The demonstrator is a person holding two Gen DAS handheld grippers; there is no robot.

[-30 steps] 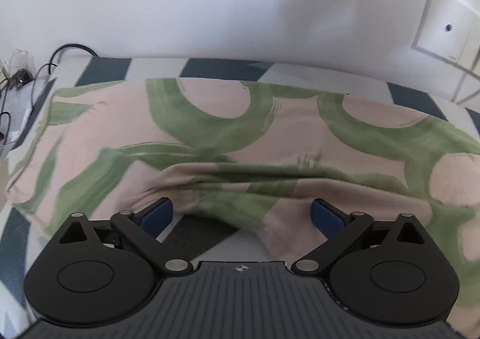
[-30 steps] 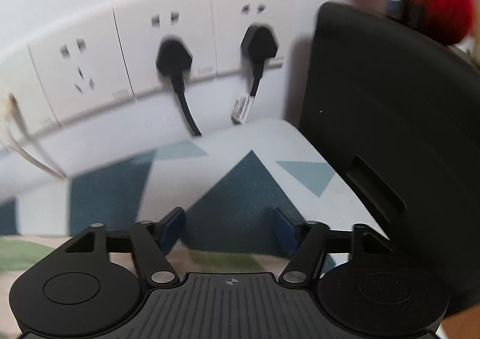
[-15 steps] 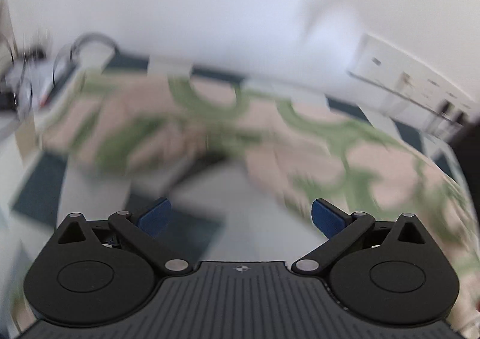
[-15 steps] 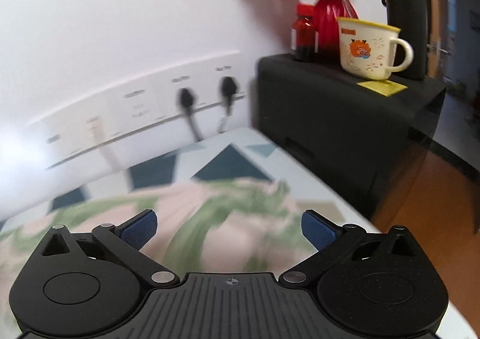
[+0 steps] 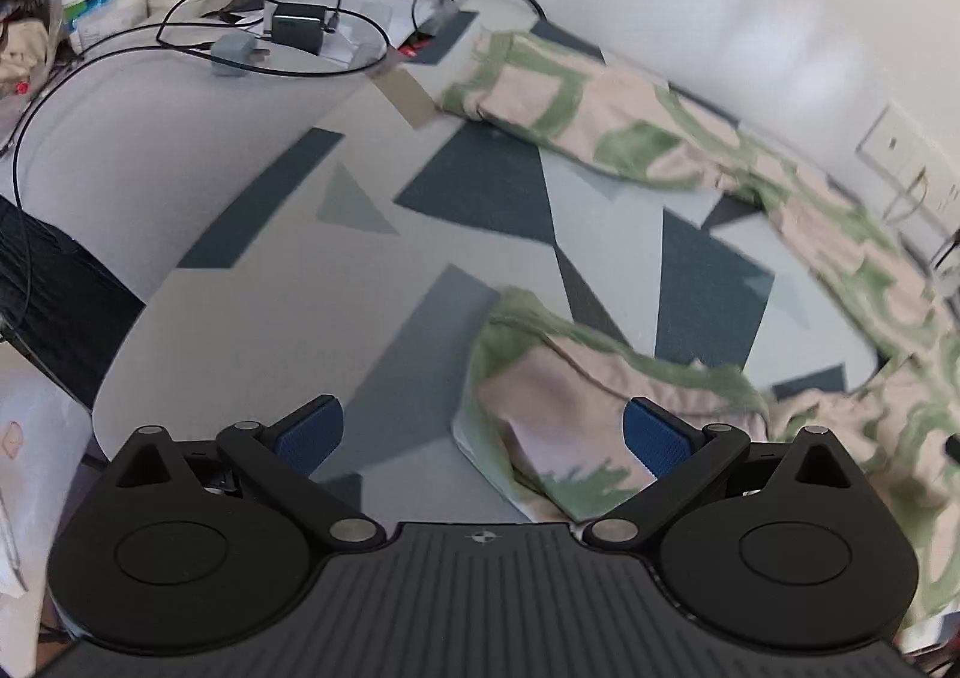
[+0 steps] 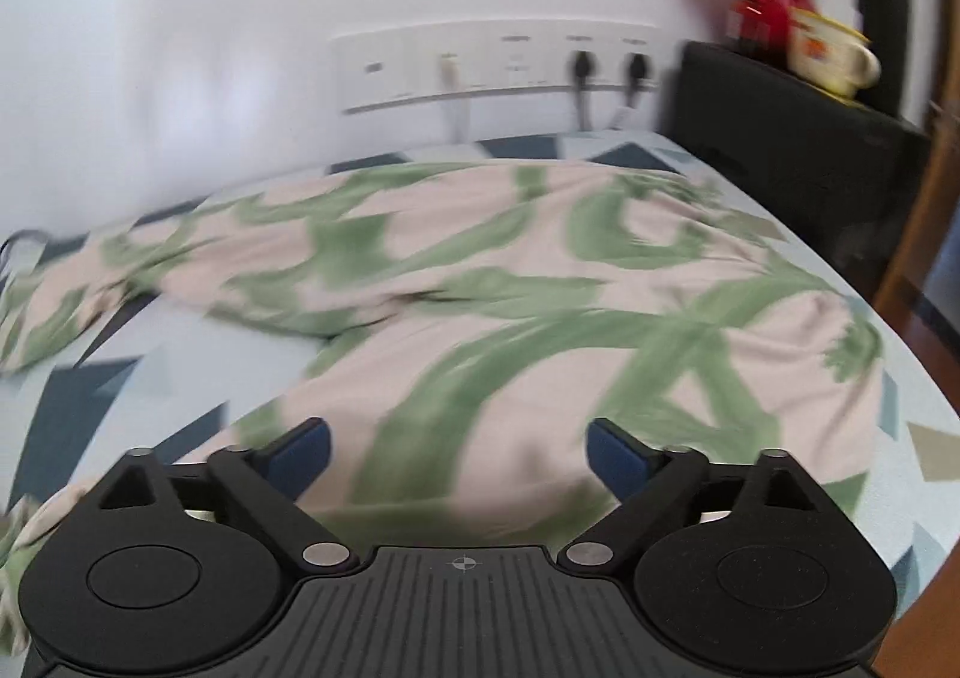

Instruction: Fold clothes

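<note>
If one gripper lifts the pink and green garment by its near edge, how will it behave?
The garment is probably floppy: it lies rumpled and creased. Likely light, as thin edges curl. It would drape and trail rather than hold shape.

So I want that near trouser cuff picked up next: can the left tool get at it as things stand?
Probably yes. The left tool is open, and the cuff lies flat on the table just ahead, partly between its pads, with nothing over it.

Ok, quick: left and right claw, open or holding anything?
Left claw: open, holding nothing, above the garment.
Right claw: open, holding nothing.
</note>
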